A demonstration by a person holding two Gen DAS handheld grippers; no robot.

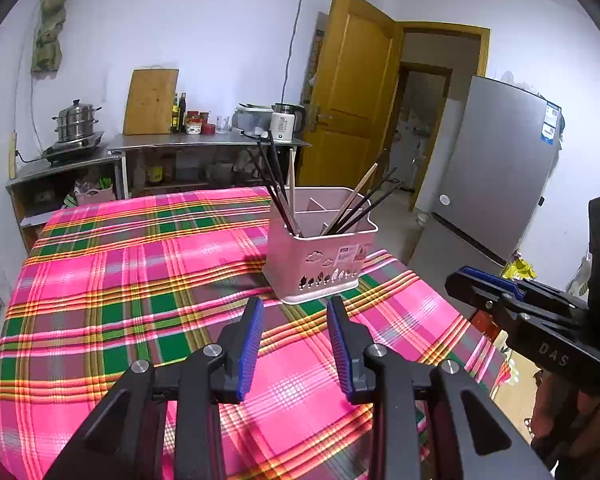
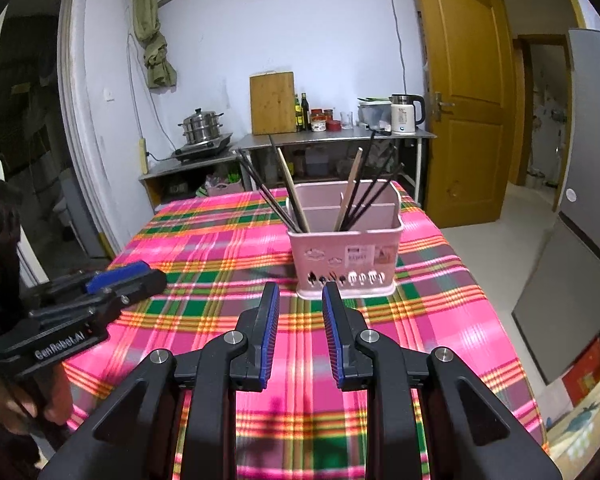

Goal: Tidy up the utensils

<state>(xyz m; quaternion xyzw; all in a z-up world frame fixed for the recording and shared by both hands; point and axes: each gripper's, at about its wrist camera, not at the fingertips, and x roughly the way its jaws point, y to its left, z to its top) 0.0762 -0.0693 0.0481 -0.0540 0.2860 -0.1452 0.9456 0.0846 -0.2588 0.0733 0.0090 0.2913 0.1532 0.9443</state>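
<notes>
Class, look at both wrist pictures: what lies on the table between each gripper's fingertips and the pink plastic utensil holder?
Nothing but bare pink-and-green plaid tablecloth. The left wrist view shows it between the left gripper and the pink plastic utensil holder; the right wrist view shows likewise for the right gripper.

pink holder (image 2: 346,254), pink-green plaid tablecloth (image 2: 220,248), yellow-brown door (image 2: 464,92)
</notes>
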